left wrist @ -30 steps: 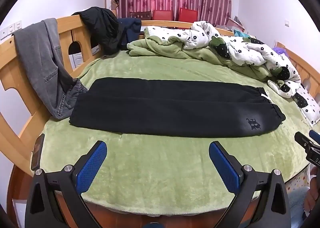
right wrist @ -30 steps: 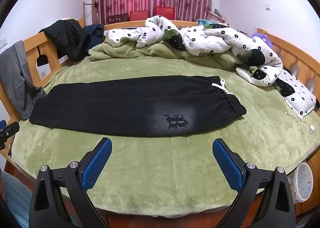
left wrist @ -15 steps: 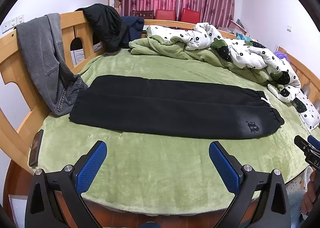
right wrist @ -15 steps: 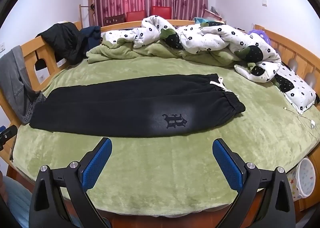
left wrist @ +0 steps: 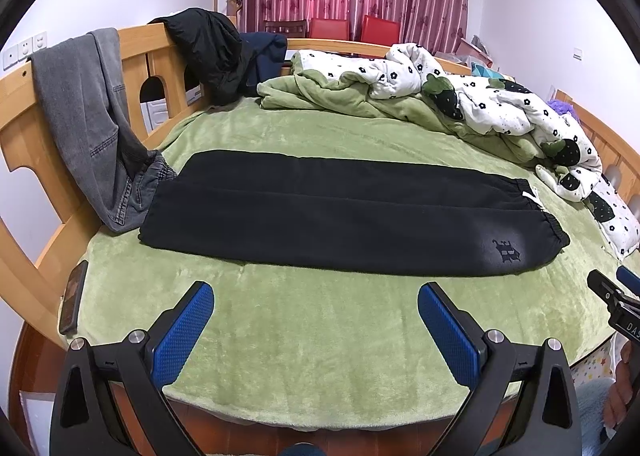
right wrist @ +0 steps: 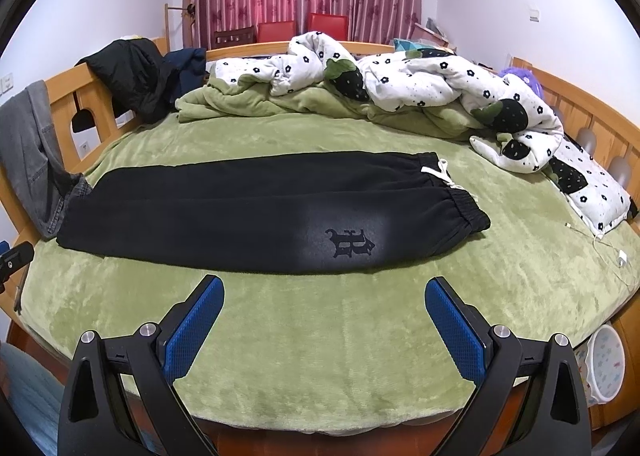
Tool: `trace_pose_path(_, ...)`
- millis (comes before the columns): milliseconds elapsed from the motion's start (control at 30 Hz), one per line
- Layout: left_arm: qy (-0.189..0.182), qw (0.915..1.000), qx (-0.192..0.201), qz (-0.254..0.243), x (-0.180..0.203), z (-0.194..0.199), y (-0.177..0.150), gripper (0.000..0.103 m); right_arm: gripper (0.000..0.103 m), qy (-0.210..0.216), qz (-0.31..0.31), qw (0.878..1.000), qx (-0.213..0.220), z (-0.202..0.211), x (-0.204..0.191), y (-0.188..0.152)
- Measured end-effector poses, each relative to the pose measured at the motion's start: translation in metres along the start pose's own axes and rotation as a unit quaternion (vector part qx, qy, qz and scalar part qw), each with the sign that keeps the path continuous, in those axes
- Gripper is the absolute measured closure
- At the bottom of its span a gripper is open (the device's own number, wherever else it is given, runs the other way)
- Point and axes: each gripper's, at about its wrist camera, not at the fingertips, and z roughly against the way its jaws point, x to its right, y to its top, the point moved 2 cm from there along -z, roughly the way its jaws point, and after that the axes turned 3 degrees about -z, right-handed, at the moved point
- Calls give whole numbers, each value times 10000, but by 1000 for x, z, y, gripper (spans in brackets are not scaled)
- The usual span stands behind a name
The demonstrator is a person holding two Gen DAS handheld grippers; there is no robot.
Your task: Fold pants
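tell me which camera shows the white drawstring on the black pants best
The right wrist view: the white drawstring lies nearer and its loops read clearly at the waistband. In the left wrist view it is just a small white sliver far right.

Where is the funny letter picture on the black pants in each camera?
Left wrist view: the letter logo sits far right of the black pants, near the waistband.
Right wrist view: the logo is near the middle, just ahead of the open right gripper.
Shared landmark: the white drawstring at the waistband.
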Motion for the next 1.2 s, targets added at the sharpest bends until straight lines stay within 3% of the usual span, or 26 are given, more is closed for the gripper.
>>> trace_pose_path(1200,14,10000,-12,-10,0,0,0,0,4,-15,104,9999,20,-1,-5,-3)
